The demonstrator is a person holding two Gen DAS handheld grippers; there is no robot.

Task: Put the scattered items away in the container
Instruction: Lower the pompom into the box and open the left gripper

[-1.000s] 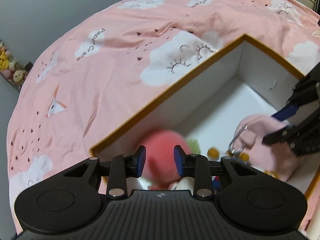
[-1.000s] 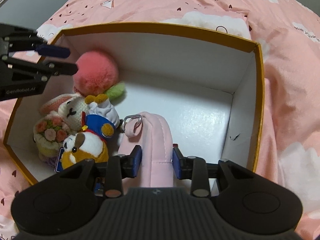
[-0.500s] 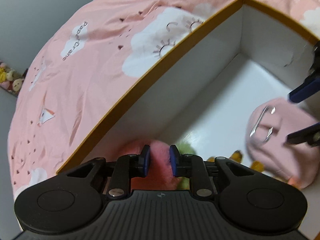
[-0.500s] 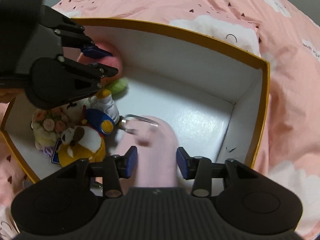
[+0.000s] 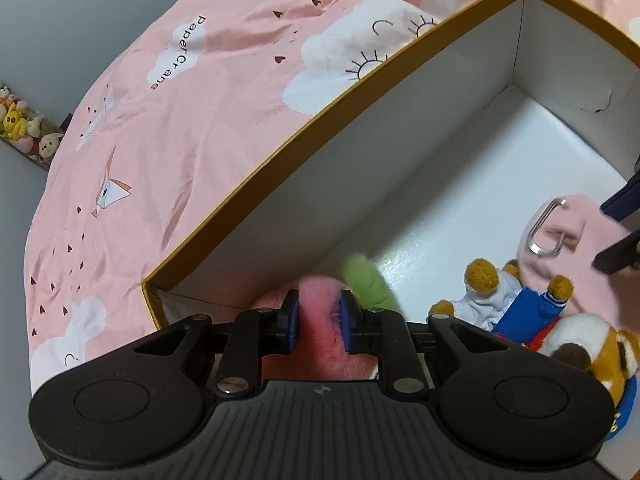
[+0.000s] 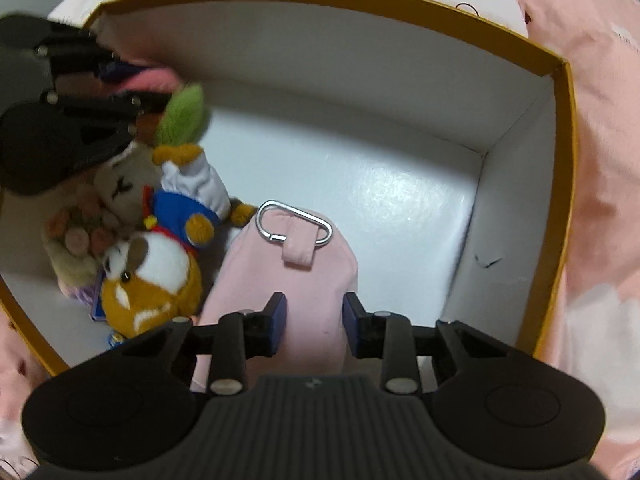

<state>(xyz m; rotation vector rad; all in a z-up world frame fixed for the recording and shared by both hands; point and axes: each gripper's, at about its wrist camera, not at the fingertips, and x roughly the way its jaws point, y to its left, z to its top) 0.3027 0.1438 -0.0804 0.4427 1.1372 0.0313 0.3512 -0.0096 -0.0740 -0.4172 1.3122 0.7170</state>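
Note:
A white box with a mustard rim (image 5: 328, 120) (image 6: 562, 80) sits on a pink bedsheet. My left gripper (image 5: 318, 320) is shut on a fluffy pink peach toy (image 5: 320, 312) with a green leaf (image 5: 368, 280), lifted at the box's left corner; it also shows in the right wrist view (image 6: 160, 80). My right gripper (image 6: 312, 324) straddles a pink pouch (image 6: 296, 280) with a metal clip (image 6: 294, 222) on the box floor; its pads look slightly apart from the fabric. A dog plush (image 6: 152, 276), a blue-and-white plush (image 6: 188, 204) and a bunny plush (image 6: 120, 188) lie inside.
The pink cloud-print bedsheet (image 5: 180, 120) surrounds the box. A shelf with small figurines (image 5: 24, 124) stands at the far left. The right half of the box floor (image 6: 380, 184) is bare white.
My left gripper closed on the pink peach toy and lifted it, squeezing it. My right gripper opened off the pink pouch, then narrowed around it again, and the pouch now lies flat.

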